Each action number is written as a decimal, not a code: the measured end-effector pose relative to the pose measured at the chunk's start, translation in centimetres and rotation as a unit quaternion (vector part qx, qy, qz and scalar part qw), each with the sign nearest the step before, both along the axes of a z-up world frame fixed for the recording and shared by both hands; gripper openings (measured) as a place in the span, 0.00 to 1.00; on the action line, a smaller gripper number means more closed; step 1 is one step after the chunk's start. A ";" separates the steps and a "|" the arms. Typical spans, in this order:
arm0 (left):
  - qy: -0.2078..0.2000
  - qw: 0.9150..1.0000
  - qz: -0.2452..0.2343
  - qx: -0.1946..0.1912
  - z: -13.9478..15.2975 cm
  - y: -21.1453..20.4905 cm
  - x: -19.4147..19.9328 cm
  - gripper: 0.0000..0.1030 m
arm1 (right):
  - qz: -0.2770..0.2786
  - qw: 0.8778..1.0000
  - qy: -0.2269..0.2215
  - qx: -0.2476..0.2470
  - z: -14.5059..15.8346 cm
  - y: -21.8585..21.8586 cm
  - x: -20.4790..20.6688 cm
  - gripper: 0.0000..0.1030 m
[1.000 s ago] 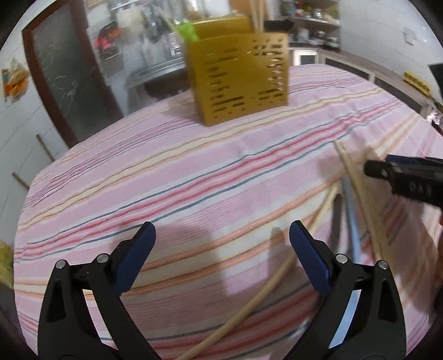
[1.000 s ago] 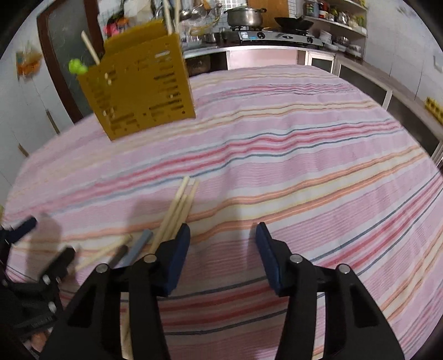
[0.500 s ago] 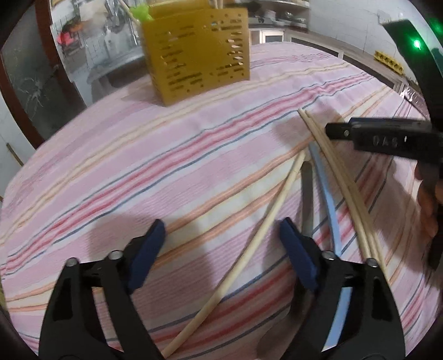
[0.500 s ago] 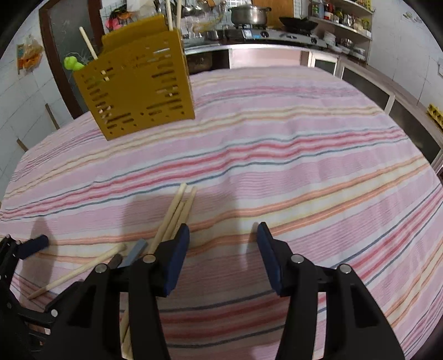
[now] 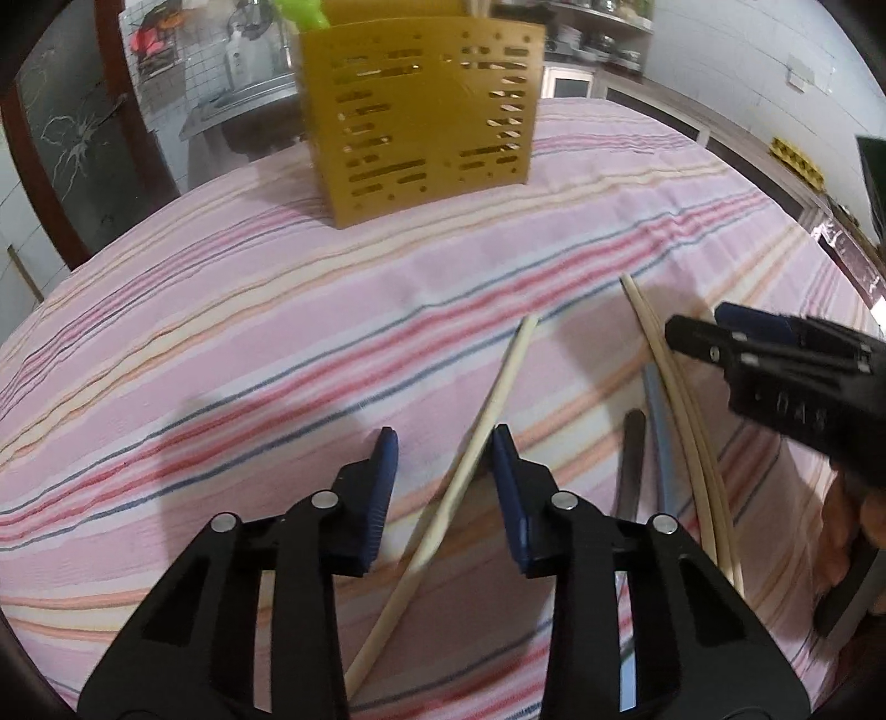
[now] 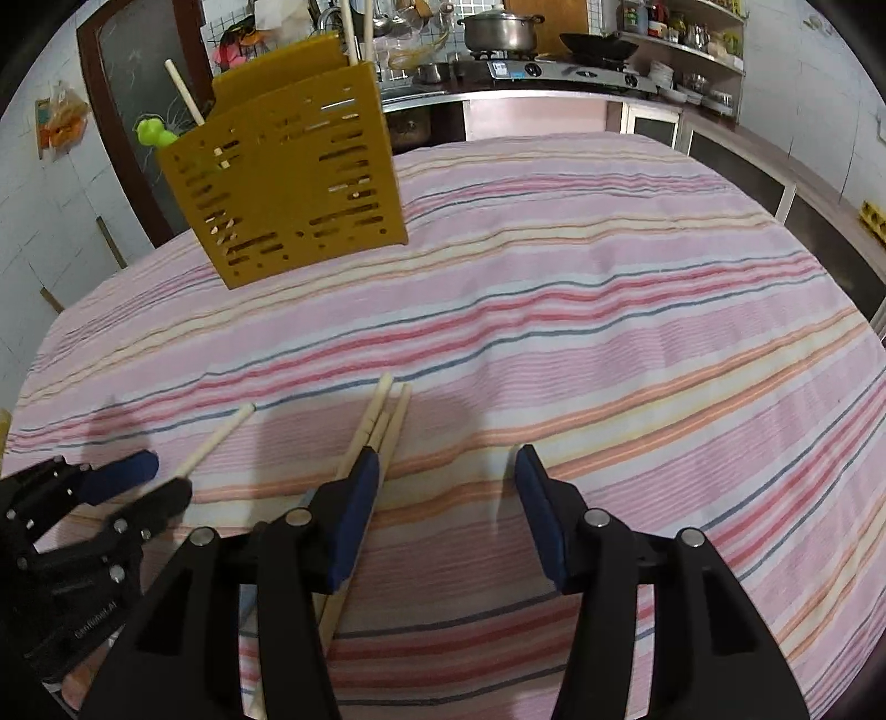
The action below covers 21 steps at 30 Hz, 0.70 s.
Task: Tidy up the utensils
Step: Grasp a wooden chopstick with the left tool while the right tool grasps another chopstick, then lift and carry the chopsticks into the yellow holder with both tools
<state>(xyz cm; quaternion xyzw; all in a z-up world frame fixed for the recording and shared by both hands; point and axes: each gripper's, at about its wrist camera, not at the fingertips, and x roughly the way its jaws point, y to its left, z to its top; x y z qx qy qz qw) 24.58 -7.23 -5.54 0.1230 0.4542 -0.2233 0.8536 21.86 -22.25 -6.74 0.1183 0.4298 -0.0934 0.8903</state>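
Observation:
A single pale chopstick (image 5: 487,421) lies on the striped tablecloth between the fingers of my left gripper (image 5: 443,443), whose jaws stand partly closed around it, with a gap on the left side. It also shows in the right wrist view (image 6: 216,437). A bundle of chopsticks (image 5: 675,387) with a blue handle (image 5: 659,421) and a dark handle (image 5: 631,459) lies to the right. My right gripper (image 6: 448,471) is open, its left finger over the chopstick bundle (image 6: 382,421). The yellow perforated utensil holder (image 5: 421,111) stands at the far side, also in the right wrist view (image 6: 282,177).
The table wears a pink striped cloth (image 6: 609,310). The holder contains chopsticks and a green utensil (image 6: 152,133). A kitchen counter with a stove and pot (image 6: 498,33) lies behind the table. A dark door (image 5: 66,138) is at the far left.
My left gripper moved right over the single chopstick and its jaws narrowed around it. The right gripper stayed open, almost still.

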 end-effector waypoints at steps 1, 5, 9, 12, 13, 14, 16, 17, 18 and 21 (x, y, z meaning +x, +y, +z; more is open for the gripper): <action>0.000 1.000 0.003 0.001 0.0 -0.1 0.2 0.32 | 0.000 1.000 0.002 0.000 0.0 0.1 0.1 0.48; 0.006 1.000 0.022 -0.001 0.0 -0.3 1.5 0.31 | 0.011 1.000 0.017 -0.021 -0.2 1.1 0.4 0.48; 0.004 0.999 0.034 0.007 -0.1 -1.0 2.4 0.26 | 0.013 0.999 0.021 -0.043 -0.5 1.9 0.5 0.46; 0.005 0.999 0.037 0.008 -0.1 -1.3 3.0 0.20 | 0.011 0.999 0.020 -0.036 -0.4 1.6 1.2 0.38; 0.007 0.999 0.038 0.007 0.0 -1.4 3.2 0.16 | 0.009 0.999 0.020 -0.037 -0.4 1.6 1.4 0.31; 0.010 0.999 0.041 0.005 0.0 -1.5 3.5 0.14 | 0.007 0.999 0.020 -0.037 -0.3 1.5 1.7 0.28; 0.019 0.999 0.051 0.004 0.1 -1.7 4.3 0.12 | 0.011 0.999 0.024 -0.033 -0.2 1.4 2.5 0.12; 0.021 0.998 0.054 0.004 0.1 -1.8 4.5 0.11 | 0.012 0.999 0.026 -0.029 -0.2 1.3 2.8 0.11; 0.025 0.998 0.058 0.005 0.2 -2.0 4.8 0.09 | 0.011 0.999 0.028 -0.023 -0.1 1.1 3.1 0.10; 0.030 0.997 0.075 0.006 0.3 -2.3 5.4 0.04 | 0.011 1.000 0.026 -0.013 0.0 0.6 3.9 0.08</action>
